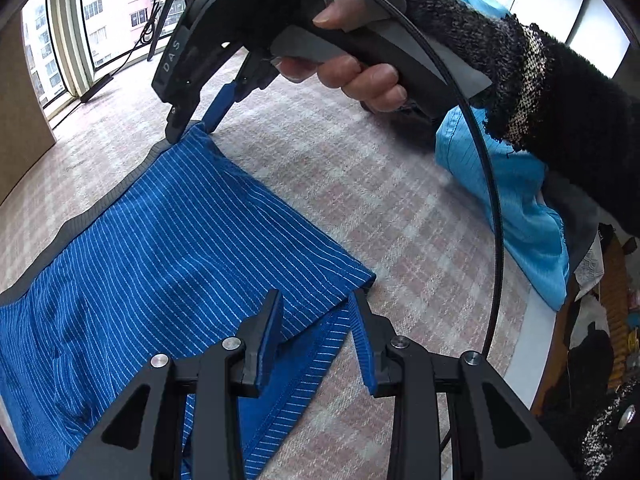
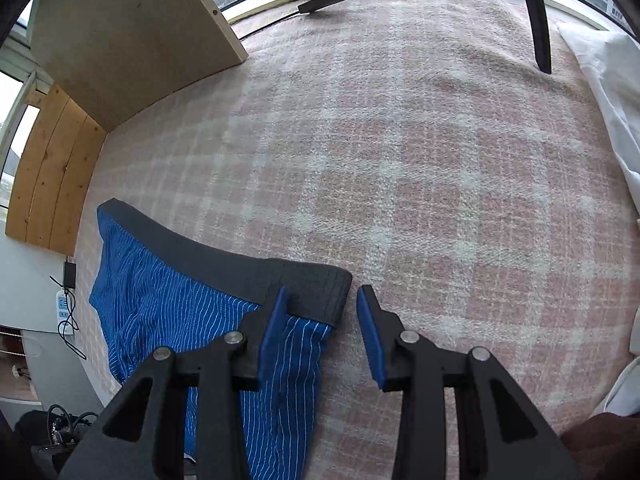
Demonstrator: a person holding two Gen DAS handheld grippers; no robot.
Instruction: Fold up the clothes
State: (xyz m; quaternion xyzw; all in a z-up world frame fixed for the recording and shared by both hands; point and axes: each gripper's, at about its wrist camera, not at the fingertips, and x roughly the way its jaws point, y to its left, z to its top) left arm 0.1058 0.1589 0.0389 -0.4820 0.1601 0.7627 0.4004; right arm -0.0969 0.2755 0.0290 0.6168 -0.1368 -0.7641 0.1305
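Note:
Blue white-striped boxer shorts (image 1: 160, 248) with a dark grey waistband (image 2: 224, 256) lie flat on a pink plaid blanket (image 1: 360, 184). In the left wrist view my left gripper (image 1: 316, 300) is open, its fingers astride the corner of the leg hem (image 1: 360, 276). My right gripper (image 2: 322, 296) is open too, one finger over the waistband's end and the other just beyond it on the blanket. From the left wrist camera, the right gripper (image 1: 194, 130), held by a hand (image 1: 360, 80) in a dark knitted sleeve, touches down at that far waistband corner.
A light blue garment (image 1: 512, 208) lies bunched to the right near the blanket's edge. White bedding (image 2: 608, 92) lies at the far right. A board (image 2: 120, 40) leans at the back left, a black stand leg (image 2: 538, 20) rests on the blanket, and windows run behind.

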